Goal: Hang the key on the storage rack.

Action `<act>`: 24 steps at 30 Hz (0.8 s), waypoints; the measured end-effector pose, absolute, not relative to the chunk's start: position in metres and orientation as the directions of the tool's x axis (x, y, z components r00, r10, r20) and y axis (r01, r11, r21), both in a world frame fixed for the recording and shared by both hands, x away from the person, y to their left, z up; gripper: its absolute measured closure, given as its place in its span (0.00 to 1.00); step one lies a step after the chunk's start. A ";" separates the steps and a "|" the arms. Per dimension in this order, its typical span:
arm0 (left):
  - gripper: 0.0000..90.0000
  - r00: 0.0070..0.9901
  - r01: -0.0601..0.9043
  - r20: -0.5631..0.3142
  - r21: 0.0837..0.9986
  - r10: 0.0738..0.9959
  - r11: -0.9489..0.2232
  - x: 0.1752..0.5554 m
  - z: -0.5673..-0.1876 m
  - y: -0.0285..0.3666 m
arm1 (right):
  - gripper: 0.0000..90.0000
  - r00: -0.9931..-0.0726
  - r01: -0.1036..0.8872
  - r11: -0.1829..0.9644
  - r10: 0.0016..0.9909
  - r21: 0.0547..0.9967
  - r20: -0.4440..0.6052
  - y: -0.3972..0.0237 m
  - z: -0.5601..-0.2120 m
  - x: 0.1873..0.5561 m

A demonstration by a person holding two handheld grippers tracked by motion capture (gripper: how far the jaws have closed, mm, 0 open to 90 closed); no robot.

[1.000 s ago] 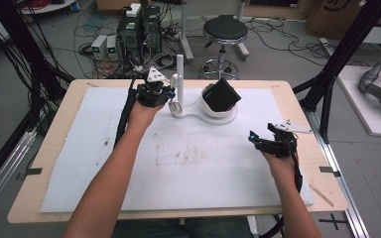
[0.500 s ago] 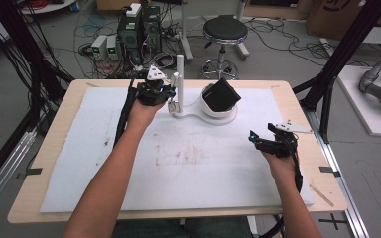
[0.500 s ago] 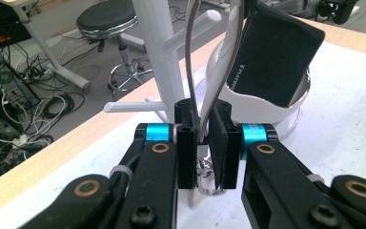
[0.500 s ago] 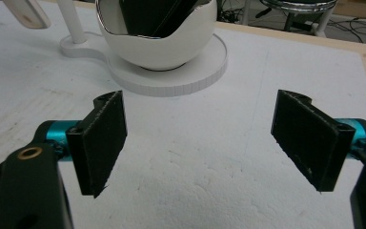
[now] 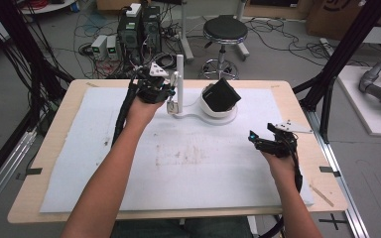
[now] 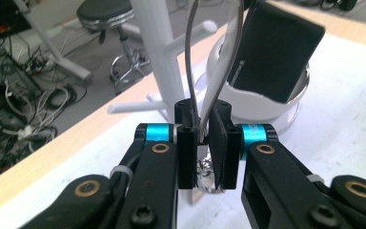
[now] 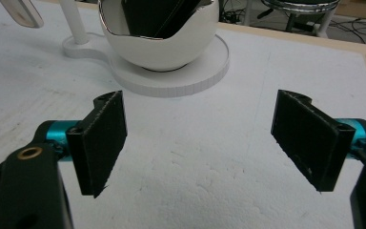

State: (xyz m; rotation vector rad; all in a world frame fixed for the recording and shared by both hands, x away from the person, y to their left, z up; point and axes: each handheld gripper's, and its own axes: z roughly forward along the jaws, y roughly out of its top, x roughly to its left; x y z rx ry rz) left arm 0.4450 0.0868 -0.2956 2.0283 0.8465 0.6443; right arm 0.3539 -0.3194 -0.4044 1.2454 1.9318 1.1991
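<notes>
While stool (image 5: 224,29) stands behind table (image 5: 297,106).

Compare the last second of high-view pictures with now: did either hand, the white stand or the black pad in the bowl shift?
Nothing visibly changed. The left tongs stay shut on a thin metal loop beside the white stand. The right tongs stay open above the white mat. The black pad still leans in the white bowl.

Even, bright overhead light; soft shadows lie under the round white plastic bowl (image 7: 164,45); the floor behind it blurs.
</notes>
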 end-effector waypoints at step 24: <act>0.91 0.577 0.522 0.196 0.658 0.793 -0.543 0.461 -0.270 0.051 | 0.22 -0.426 0.420 0.169 0.904 0.892 0.029 -0.322 -0.404 0.354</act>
